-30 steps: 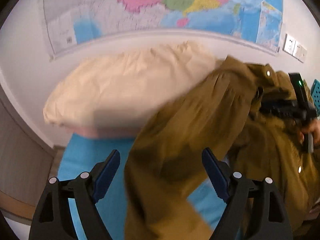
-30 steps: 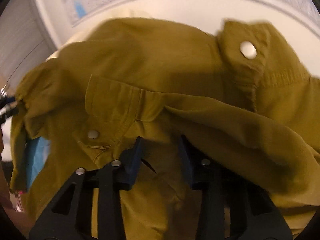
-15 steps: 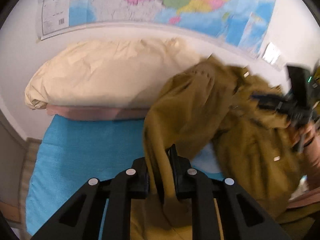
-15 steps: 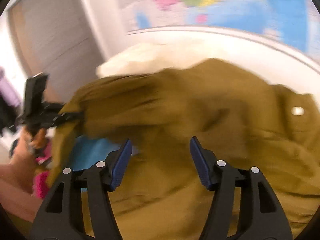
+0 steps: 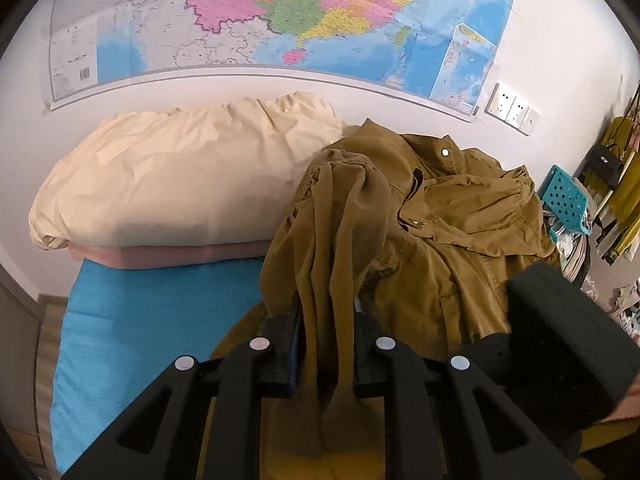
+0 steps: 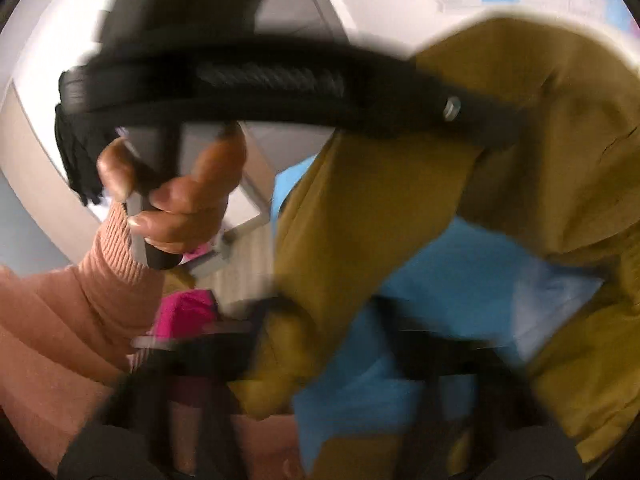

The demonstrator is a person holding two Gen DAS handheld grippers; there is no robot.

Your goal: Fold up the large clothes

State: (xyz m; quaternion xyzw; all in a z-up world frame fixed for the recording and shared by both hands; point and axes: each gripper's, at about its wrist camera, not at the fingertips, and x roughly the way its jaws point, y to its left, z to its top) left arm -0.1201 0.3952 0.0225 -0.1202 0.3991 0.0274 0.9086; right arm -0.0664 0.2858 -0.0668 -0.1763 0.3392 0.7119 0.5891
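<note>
A big brown jacket (image 5: 436,240) lies in a messy heap on the blue bed sheet (image 5: 152,320). The heap sits just beside the fat cream pillow (image 5: 180,176), on the side away from the wall corner. One long part of the jacket, maybe a sleeve, comes off the heap and hangs down toward the person.

The left gripper (image 5: 325,344) has its two fingers pressed in on that hanging part. It is pinched tight, with the cloth bunched up between them.

The right gripper (image 6: 320,340) is very blurry in its own view. Blue sheet and a strip of brown cloth show between its fingers, but I cannot tell if it is open or closed, or if it holds anything. In that view the person's left hand (image 6: 176,196), in a pink sleeve (image 6: 80,320), grips the handle of the other tool.

The jacket looks soft and floppy, but thick, so I think it is a bit heavy for cloth. It will sag and bunch up when lifted by one spot. It has shiny snap buttons (image 5: 444,152) near the collar. A good place to hold it would be the shoulders or the bottom edge, with the two grippers well apart, so it spreads flat beside the pillow first.
</note>
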